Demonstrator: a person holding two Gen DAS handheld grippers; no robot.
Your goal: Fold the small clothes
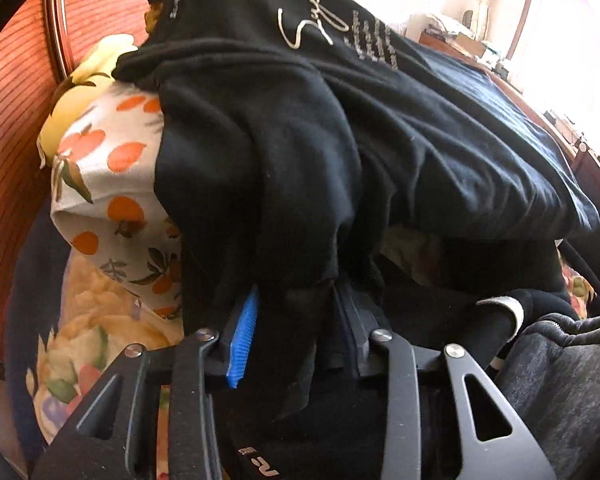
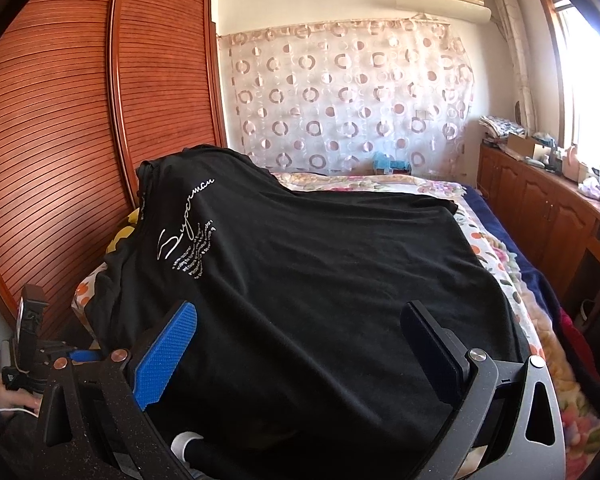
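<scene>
Left wrist view first: the left gripper (image 1: pixel 296 312) has its two fingers drawn together on a bunched fold of the black T-shirt (image 1: pixel 300 152), the blue pad (image 1: pixel 244 336) of one finger showing just left of the pinched cloth and the other finger mostly buried in fabric on the right. Ahead of this gripper the shirt drapes over a heap of bedding; to its left an orange-print pillow (image 1: pixel 112 168) sticks out from under the cloth, and beyond that stands the slatted wardrobe (image 1: pixel 16 128). At the gripper's lower right lies a grey garment (image 1: pixel 560 368) with a zip, seemingly waiting its turn. In the right wrist view, the right gripper (image 2: pixel 296 344) holds its fingers wide apart, the shirt's near edge lying between and beneath them but not clamped; whether the pads touch the cloth cannot be told. The white script print (image 2: pixel 184 224) sits ahead and to the left of this gripper, and the shirt spreads forward across the floral bedspread (image 2: pixel 496 256). The step in hand looks like the opening of the first fold: one side is grasped, the other is not. Next, the right gripper would likely need to close on the hem near it, so both can lift and carry the edge over evenly without dragging the bedding.
</scene>
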